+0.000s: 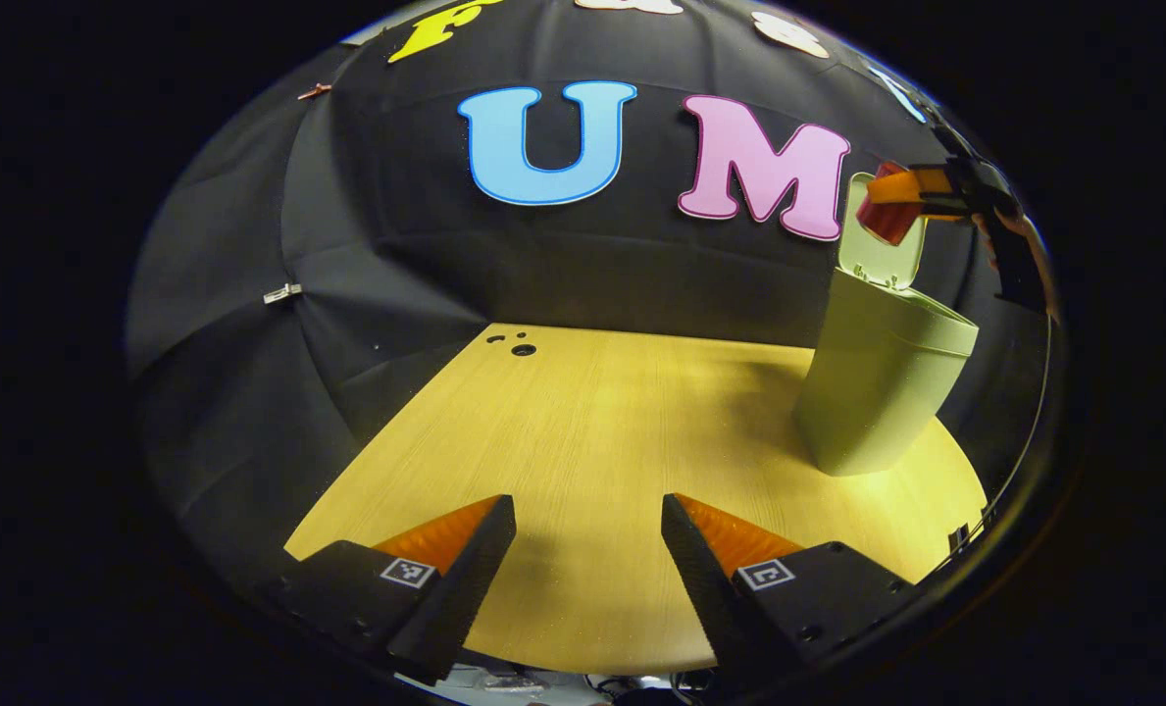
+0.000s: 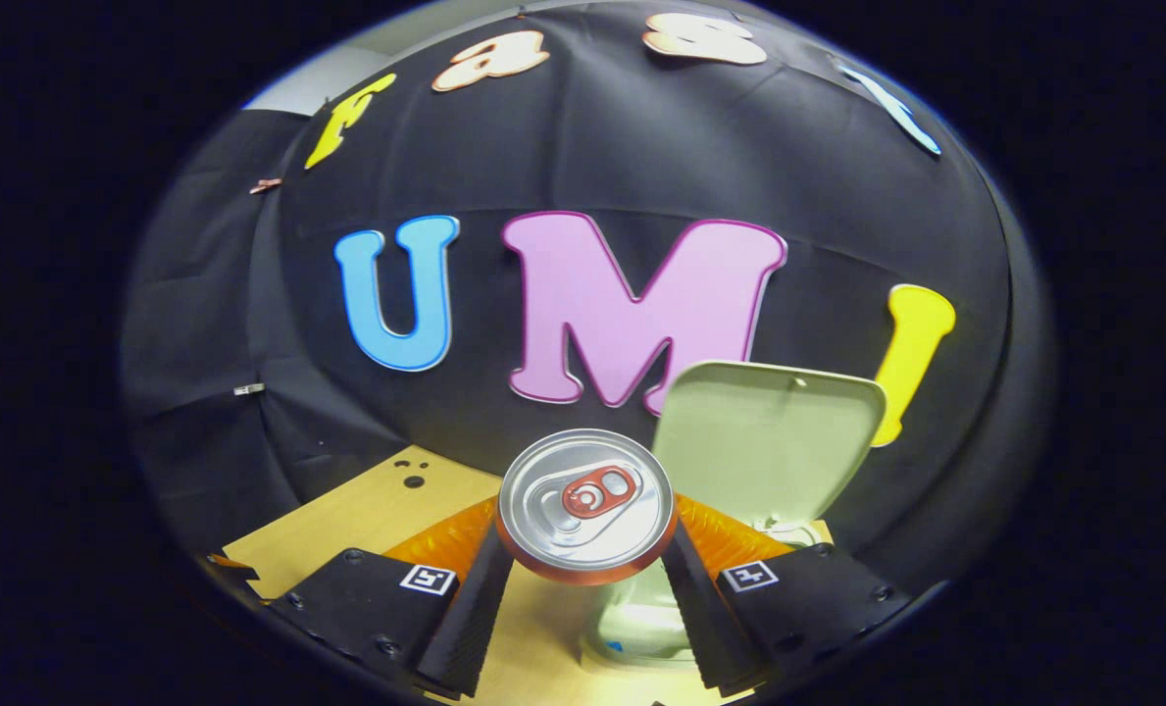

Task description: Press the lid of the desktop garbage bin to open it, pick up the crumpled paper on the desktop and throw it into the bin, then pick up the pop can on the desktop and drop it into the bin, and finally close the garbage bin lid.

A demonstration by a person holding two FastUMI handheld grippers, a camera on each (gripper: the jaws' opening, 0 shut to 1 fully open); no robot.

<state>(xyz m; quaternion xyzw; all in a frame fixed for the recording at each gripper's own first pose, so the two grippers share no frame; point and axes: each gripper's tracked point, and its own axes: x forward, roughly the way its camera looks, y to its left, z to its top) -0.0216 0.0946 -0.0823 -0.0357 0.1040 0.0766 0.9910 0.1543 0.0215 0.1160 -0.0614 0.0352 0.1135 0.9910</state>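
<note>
On the left of the table [image 1: 583, 431], in the left gripper view, we see our left hand-held gripper [image 1: 588, 534] hovering low over bare pale wood, its 2 fingers spread apart with nothing between them. Moving right across the same view, the green garbage bin [image 1: 877, 392] stands upright near the table's right edge, its lid [image 1: 877, 250] swung up and open against the booth wall. Above the bin's mouth, at the far right, the right hand-held gripper [image 1: 911, 196] carries the pop can [image 1: 887, 214], a red cylinder lying roughly sideways.

In the right gripper view we look along the right hand-held gripper's own fingers [image 2: 688, 579], which are clamped on the can's sides, 1 finger on each flank. The can's silver top with its red pull tab faces the camera. Just right of and behind the can stands the raised lid, and below the can we see the bin's open mouth with something pale inside, perhaps the paper; we cannot be sure.

We judge the can to be light, thin-walled and smooth, so it could dent under a hard squeeze or slip from a loose one. A grip across the middle of its body, as held now, suits it. It looks ready to be dropped in.
</note>
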